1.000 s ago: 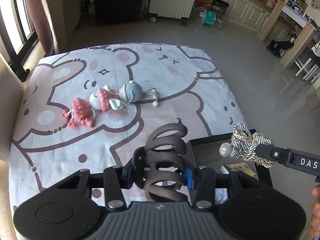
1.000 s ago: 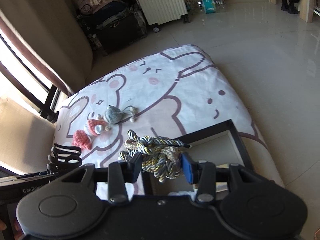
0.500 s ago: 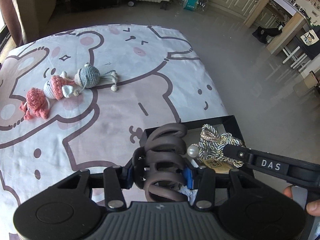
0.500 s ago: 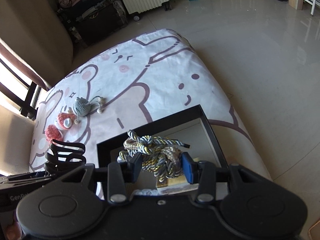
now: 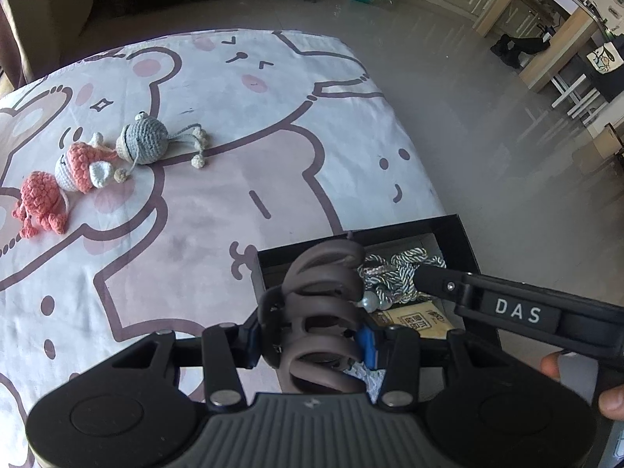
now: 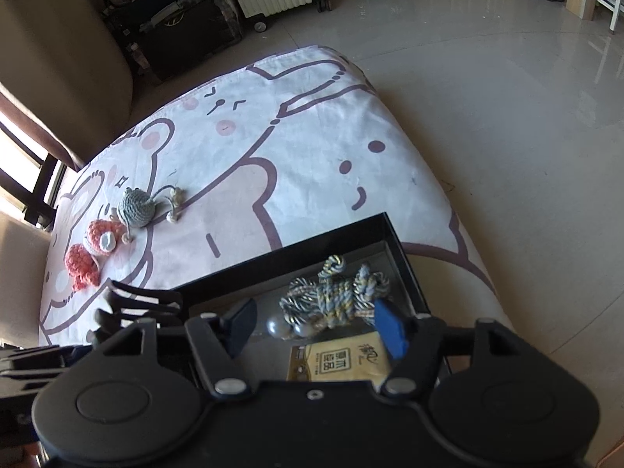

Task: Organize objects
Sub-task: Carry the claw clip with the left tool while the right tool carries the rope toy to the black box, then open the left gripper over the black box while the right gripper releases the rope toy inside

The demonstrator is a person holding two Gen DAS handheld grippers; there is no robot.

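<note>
Left tongs (image 5: 312,335): clamped on a brown hair claw clip (image 5: 323,304), held over the near-left corner of the box; clip upright between the blue pads.
Right tongs (image 6: 318,327): jaws have just been opening, now apart, with the cord bundle between them but no pad pressing on it; seen in the left view as a black bar marked DAS reaching in from the right.
Cord bundle (image 6: 337,292): braided grey, white and gold rope knot with pearl beads, down inside the box, near its middle.
Box (image 6: 296,257): black, shallow, open top, sitting on the near right corner of the bed.
Card (image 6: 339,360): tan printed card lying flat on the box floor, nearer than the bundle.
Bed (image 5: 234,179): white sheet with pink-brown cartoon bear print.
Crochet toys: grey one (image 5: 144,144), pink-and-white one (image 5: 84,167), coral one (image 5: 39,202), in a row on the far left of the sheet, well apart from the box.
Hand (image 5: 608,394): fingertips visible at the right edge, on the right tongs' handle.
</note>
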